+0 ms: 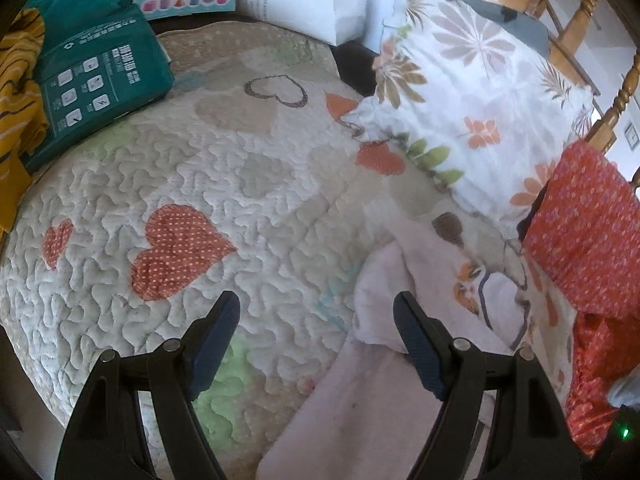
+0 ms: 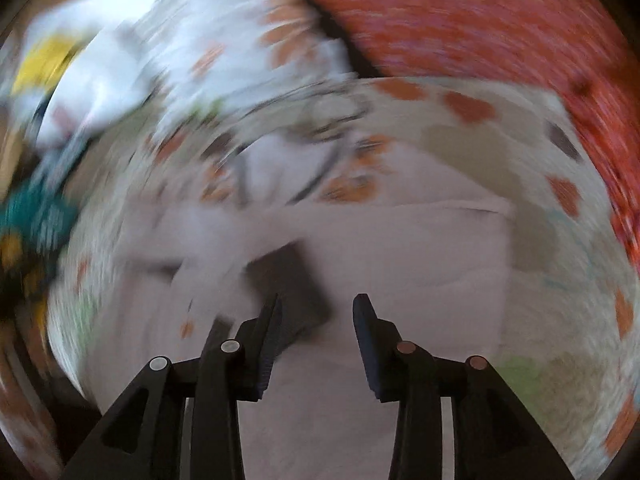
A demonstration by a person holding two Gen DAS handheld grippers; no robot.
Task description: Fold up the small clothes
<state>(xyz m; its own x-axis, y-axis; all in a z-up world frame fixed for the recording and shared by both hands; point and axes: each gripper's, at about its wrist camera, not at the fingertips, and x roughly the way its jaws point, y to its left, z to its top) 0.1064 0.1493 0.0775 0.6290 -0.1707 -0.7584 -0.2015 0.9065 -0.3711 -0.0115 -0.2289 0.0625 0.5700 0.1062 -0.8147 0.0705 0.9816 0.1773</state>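
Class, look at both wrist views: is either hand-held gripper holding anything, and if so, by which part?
Nothing is held. The left hand-held gripper and right hand-held gripper are both open above the pale pink garment, with nothing between their fingers.

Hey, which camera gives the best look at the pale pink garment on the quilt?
The right wrist view: the pale pink garment fills the middle ahead of the open right gripper, though motion-blurred. The left wrist view is sharp but catches only its bunched edge beside the open left gripper.

Heart-patterned quilt (image 1: 168,184) (on bed): pink garment (image 1: 360,400), floral pillow (image 1: 472,92), green package (image 1: 100,76).
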